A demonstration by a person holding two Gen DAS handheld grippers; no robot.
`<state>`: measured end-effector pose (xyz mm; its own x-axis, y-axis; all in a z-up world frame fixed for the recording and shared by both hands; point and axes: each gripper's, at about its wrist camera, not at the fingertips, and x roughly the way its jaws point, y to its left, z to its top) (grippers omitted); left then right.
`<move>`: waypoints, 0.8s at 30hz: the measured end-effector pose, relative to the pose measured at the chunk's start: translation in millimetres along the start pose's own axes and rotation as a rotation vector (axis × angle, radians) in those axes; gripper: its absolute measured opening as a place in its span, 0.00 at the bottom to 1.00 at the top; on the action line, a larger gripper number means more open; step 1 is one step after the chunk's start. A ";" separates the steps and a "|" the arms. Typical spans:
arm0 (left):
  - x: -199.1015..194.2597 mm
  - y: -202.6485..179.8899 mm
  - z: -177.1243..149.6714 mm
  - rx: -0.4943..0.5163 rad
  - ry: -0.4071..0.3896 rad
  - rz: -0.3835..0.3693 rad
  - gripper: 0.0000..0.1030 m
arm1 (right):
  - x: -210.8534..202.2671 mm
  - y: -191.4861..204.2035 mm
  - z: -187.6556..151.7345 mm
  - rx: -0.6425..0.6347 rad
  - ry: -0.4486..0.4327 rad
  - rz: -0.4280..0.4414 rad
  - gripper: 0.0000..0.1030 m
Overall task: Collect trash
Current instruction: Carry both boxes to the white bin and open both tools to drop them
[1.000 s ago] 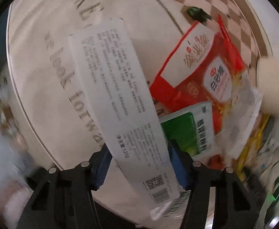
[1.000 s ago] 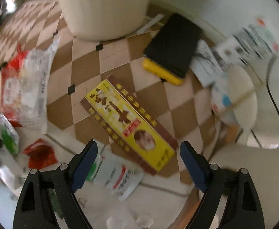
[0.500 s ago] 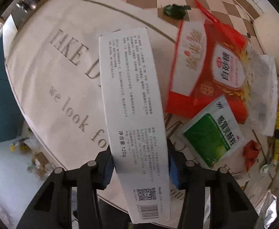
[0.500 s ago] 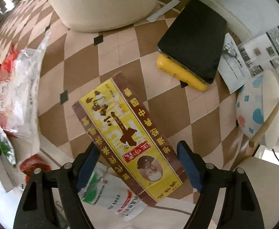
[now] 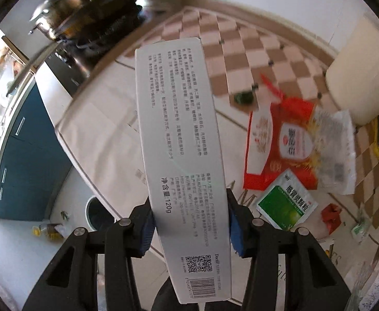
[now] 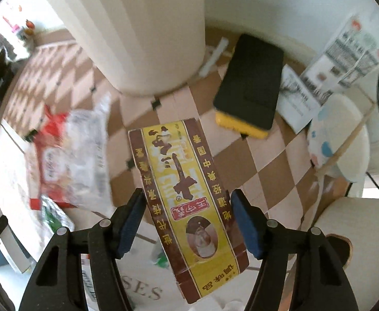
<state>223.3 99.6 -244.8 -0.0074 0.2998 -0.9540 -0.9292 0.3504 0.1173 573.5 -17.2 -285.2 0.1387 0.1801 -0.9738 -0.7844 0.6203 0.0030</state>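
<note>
Both tongs look alike: the left tongs (image 5: 189, 223) and right tongs (image 6: 189, 223) are matte black plastic frames with triangular cut-outs along the bottom of each frame, round silver screws (image 5: 256, 222) at the joints, and blue pads (image 6: 243, 223) lining the fingers.

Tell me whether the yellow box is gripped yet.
Not yet. The right hand-held gripper is open; its blue pads straddle the yellow box with gaps showing.
</note>
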 end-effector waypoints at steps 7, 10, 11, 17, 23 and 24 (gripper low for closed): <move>-11.1 69.7 5.8 -0.022 -0.089 -0.041 0.43 | -71.4 48.9 -26.8 -0.017 -0.100 0.049 0.65; -15.6 108.4 0.0 -0.036 -0.120 -0.049 0.43 | -86.6 98.3 -49.9 -0.050 -0.133 0.070 0.65; -15.2 119.1 -2.3 -0.037 -0.128 -0.049 0.43 | -91.9 117.6 -58.0 -0.065 -0.142 0.077 0.65; -13.0 231.4 -42.5 -0.102 -0.135 -0.057 0.43 | -100.1 242.3 -116.7 -0.122 -0.160 0.124 0.64; 37.6 364.0 -95.1 -0.243 -0.029 -0.039 0.43 | -70.0 392.2 -183.7 -0.219 -0.107 0.205 0.64; 50.8 382.9 -104.5 -0.269 0.000 -0.040 0.43 | -60.4 415.1 -195.2 -0.243 -0.085 0.219 0.64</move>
<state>-171.6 156.3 -277.2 0.0313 0.2903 -0.9564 -0.9935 0.1138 0.0020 121.5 80.4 -269.5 -0.0070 0.3579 -0.9337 -0.9208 0.3617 0.1456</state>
